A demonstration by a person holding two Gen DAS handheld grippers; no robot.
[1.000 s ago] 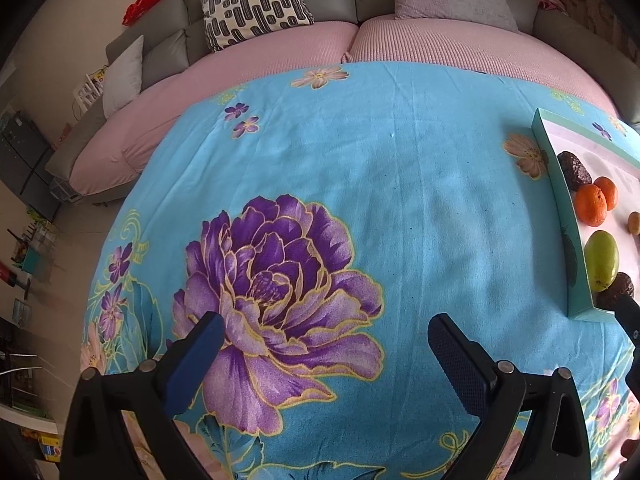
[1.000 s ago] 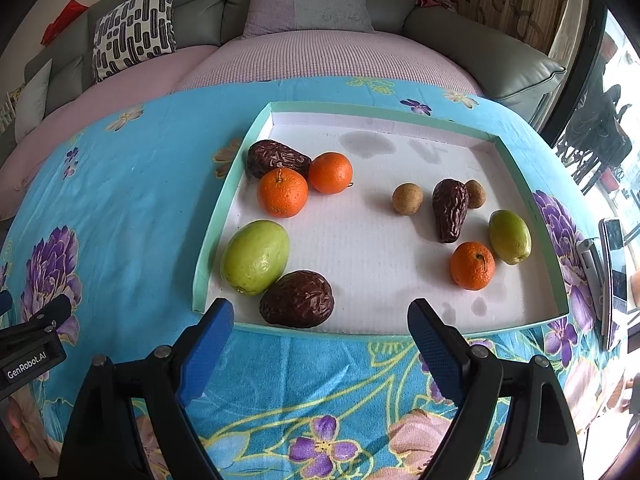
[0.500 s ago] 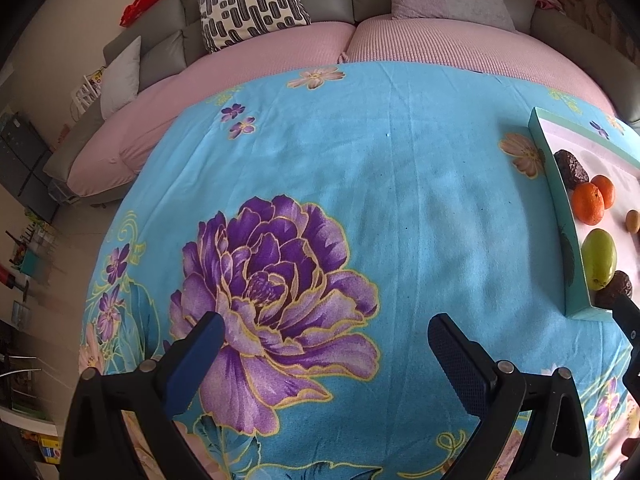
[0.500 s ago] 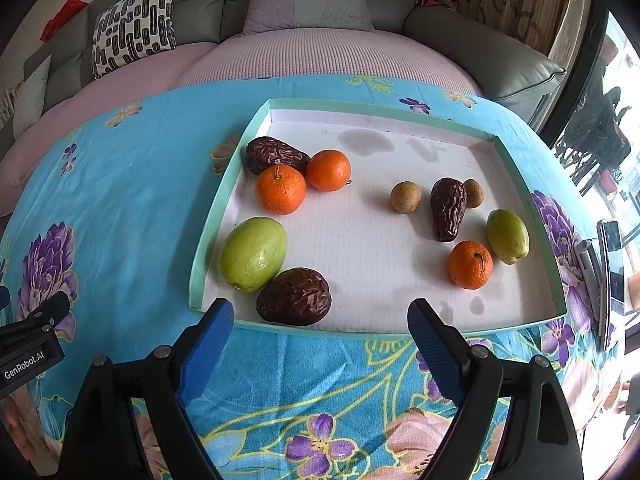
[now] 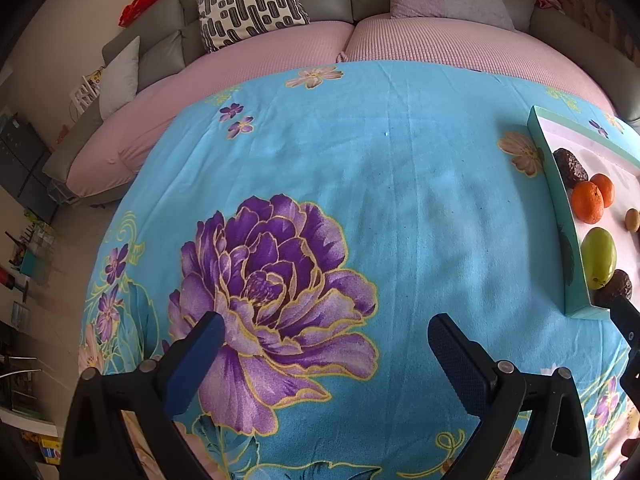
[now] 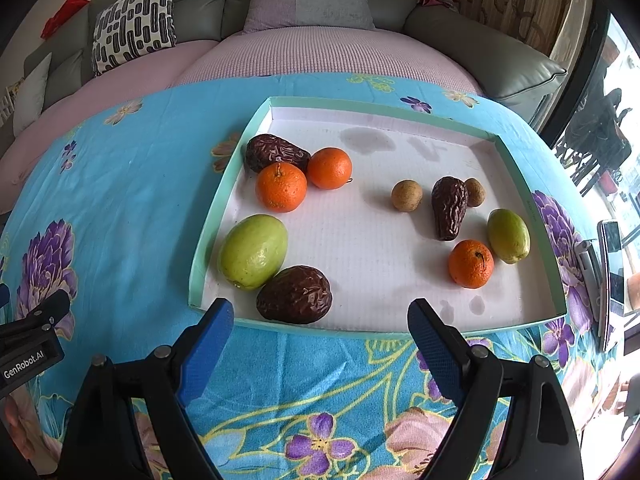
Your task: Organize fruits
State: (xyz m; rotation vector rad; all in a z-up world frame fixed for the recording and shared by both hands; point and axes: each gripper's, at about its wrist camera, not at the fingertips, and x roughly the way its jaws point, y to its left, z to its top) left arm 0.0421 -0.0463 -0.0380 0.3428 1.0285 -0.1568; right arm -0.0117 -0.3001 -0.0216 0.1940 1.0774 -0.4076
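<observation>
- Left tongs (image 5: pixel 322 342): spread wide apart, holding nothing, above the blue flowered cloth (image 5: pixel 420 200), well to the left of the tray (image 6: pixel 212 216).
- Right tongs (image 6: pixel 320 328): spread wide apart, holding nothing, just in front of the tray's near rim.
- Inside the tray, left part: green fruit (image 6: pixel 253 251) touching a dark wrinkled fruit (image 6: pixel 294 294); behind these, two oranges (image 6: pixel 281 187) and another dark fruit (image 6: pixel 275 153), close together.
- Inside the tray, right part: one orange (image 6: pixel 471 263) beside a smaller green fruit (image 6: pixel 508 235), a long dark fruit (image 6: pixel 449 207) between two small brown fruits (image 6: pixel 406 195).
</observation>
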